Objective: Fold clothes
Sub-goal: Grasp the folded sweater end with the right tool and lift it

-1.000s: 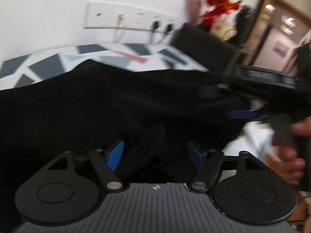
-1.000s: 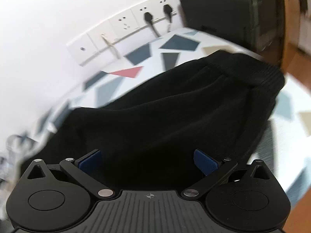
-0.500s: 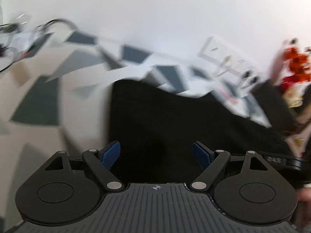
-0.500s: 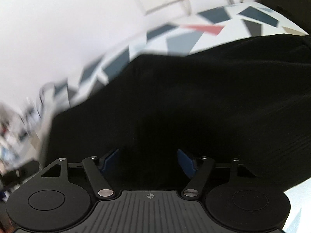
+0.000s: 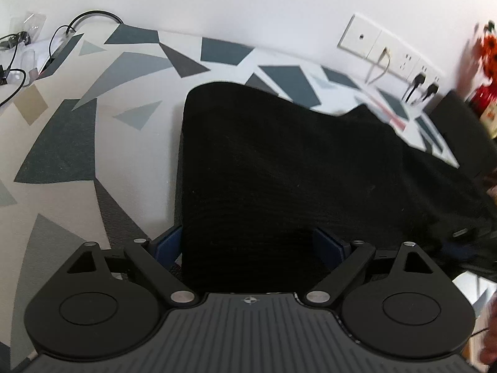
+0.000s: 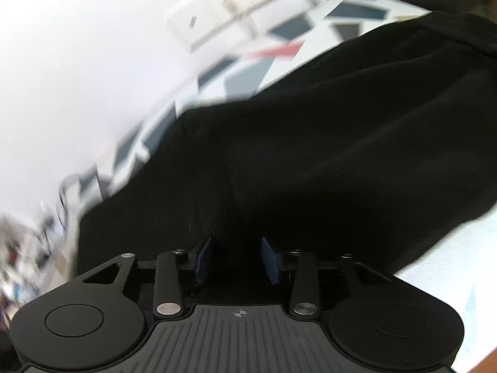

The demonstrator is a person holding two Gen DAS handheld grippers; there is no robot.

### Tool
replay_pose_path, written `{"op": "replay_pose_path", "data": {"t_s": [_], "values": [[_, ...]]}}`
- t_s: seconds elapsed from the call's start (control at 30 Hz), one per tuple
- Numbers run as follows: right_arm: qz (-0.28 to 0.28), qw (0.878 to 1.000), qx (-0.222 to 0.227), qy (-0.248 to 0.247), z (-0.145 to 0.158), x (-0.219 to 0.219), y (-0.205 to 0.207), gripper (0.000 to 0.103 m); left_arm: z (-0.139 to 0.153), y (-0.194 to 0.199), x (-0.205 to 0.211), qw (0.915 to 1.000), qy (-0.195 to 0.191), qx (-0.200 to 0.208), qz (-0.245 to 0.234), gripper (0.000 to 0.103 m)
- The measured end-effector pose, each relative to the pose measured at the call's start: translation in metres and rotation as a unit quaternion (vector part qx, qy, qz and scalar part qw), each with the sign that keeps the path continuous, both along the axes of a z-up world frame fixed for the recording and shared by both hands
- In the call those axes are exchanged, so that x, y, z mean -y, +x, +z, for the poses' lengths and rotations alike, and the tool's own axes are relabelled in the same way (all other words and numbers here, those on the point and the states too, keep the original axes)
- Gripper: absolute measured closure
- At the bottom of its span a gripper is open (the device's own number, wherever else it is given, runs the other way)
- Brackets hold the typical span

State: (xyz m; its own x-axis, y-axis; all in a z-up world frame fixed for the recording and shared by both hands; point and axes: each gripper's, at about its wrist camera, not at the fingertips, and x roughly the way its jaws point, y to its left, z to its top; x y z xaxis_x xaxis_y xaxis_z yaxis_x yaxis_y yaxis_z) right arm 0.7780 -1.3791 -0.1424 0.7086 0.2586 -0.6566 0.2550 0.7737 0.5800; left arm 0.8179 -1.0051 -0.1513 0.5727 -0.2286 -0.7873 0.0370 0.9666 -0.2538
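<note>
My left gripper (image 5: 251,244) hangs over the near left end of the black garment (image 5: 295,168). Its jaws stand wide, and they have just been opening more. The cloth's edge lies between my blue pads (image 5: 329,245), but the pads do not press on it.

My right gripper (image 6: 237,258) is further right along the same black garment (image 6: 310,155). Its jaws are narrow now, after closing a lot and then easing open a little. A raised fold of the black cloth sits between these pads (image 6: 269,259). It looks pinched, yet the cloth is so dark there that I cannot tell for sure.

The garment lies spread across the table (image 5: 62,143), which is white with grey and dark blue shapes on it. The cloth's left edge is straight. Its far edge rises in a bump near the wall.

Far on the left of the table lie some black cables (image 5: 62,31). On the far wall on the right is a white socket strip (image 5: 391,56) with plugs in it. At the far right edge I see orange flowers (image 5: 487,46), all blurry.
</note>
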Motion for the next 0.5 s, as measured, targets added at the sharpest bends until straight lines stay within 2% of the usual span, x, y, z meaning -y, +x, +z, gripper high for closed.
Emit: {"op": "replay_pose_path", "data": {"t_s": [0.03,0.1,0.13,0.2,0.23,0.27,0.3,0.37,0.5], "values": [[-0.033,0.999,0.017,0.008,0.005,0.011,-0.012,0.043,-0.001,0.000,0.002,1.0000,0.006,-0.002,0.000,0.013],[-0.118,0.991,0.051,0.039,0.010,0.043,-0.042,0.043,0.005,-0.002,0.007,0.9995,0.031,0.007,0.006,0.014],[-0.160,0.984,0.059,0.053,0.011,0.060,-0.056,0.042,0.013,-0.006,0.013,0.9975,0.063,0.028,0.015,0.015],[-0.243,0.966,0.068,0.055,0.013,0.091,-0.082,0.034,0.032,-0.014,0.030,0.9907,0.102,0.090,0.006,0.015],[-0.275,0.958,0.069,0.047,0.013,0.103,-0.091,0.021,0.042,-0.018,0.038,0.9853,0.120,0.122,0.000,0.014],[-0.305,0.949,0.068,0.038,0.012,0.115,-0.099,0.017,0.048,-0.018,0.048,0.9842,0.116,0.133,-0.016,0.013],[-0.317,0.945,0.071,0.039,0.009,0.125,-0.103,0.017,0.054,-0.017,0.058,0.9834,0.109,0.142,-0.033,0.009],[-0.313,0.945,0.073,0.059,-0.003,0.140,-0.102,0.017,0.054,-0.010,0.083,0.9850,0.094,0.126,-0.071,0.009],[-0.316,0.946,0.064,0.021,-0.026,0.157,-0.081,0.017,0.038,0.005,0.134,0.9812,0.120,0.094,-0.118,0.009]]}}
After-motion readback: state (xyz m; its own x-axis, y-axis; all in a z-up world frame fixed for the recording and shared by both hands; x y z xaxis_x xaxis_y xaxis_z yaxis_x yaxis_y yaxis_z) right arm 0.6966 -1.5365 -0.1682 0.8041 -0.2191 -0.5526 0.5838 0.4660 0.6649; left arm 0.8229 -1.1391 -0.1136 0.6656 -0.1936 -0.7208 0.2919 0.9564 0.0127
